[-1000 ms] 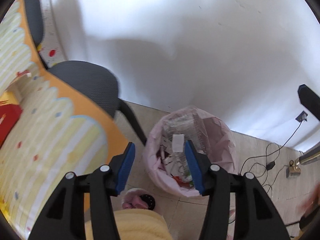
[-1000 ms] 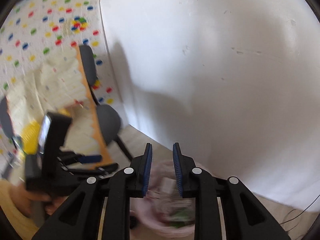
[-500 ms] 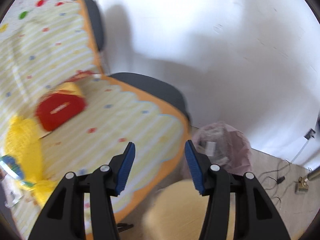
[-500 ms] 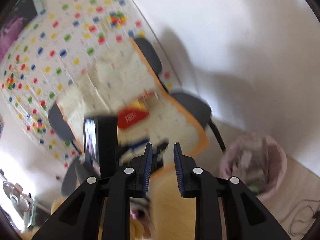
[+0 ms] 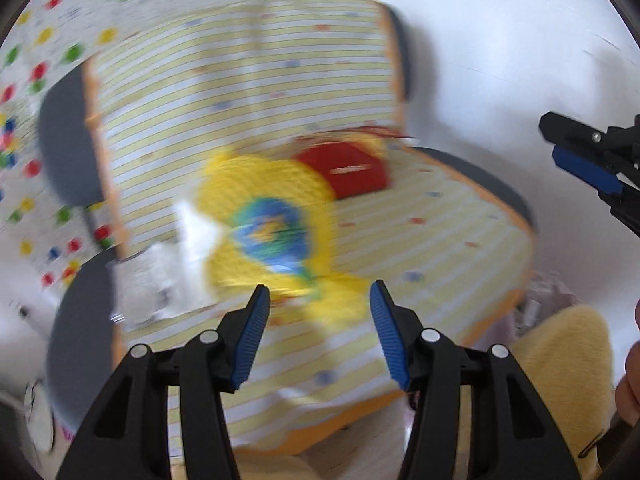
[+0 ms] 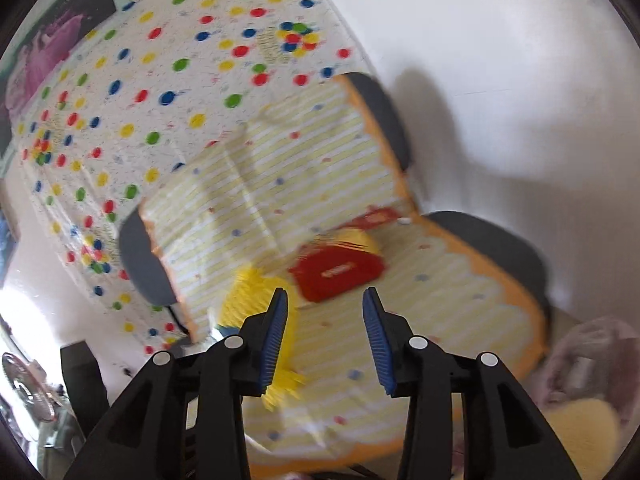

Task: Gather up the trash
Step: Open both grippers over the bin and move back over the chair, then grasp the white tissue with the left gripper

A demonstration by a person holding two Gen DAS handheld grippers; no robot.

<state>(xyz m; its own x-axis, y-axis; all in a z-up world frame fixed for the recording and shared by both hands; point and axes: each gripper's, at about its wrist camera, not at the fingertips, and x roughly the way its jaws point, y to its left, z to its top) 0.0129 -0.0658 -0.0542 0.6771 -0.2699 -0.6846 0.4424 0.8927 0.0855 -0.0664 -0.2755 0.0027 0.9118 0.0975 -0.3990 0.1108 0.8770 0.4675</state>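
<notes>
On the striped yellow cloth (image 5: 440, 248) over the chairs lie a yellow bag with a blue and green print (image 5: 272, 232), a red packet (image 5: 348, 170) behind it and white crumpled wrappers (image 5: 160, 280) to its left. My left gripper (image 5: 319, 328) hangs open above the yellow bag, nothing between its fingers. In the right wrist view the red packet (image 6: 340, 272) and yellow bag (image 6: 256, 296) lie just beyond my right gripper (image 6: 325, 338), whose jaws are opening and hold nothing. The pink-lined trash bin (image 6: 592, 356) stands on the floor at the right.
Grey chairs (image 6: 492, 240) carry the cloth, with a dotted sheet (image 6: 160, 80) on the wall behind. The right gripper's fingers (image 5: 584, 164) show at the right edge of the left wrist view. A yellow sleeve (image 5: 568, 352) and a fan (image 6: 28, 392) are low in view.
Both grippers swung left, away from the pink trash bin and over the cloth-covered chairs. The right gripper's jaws have widened. The left jaws keep the same gap.
</notes>
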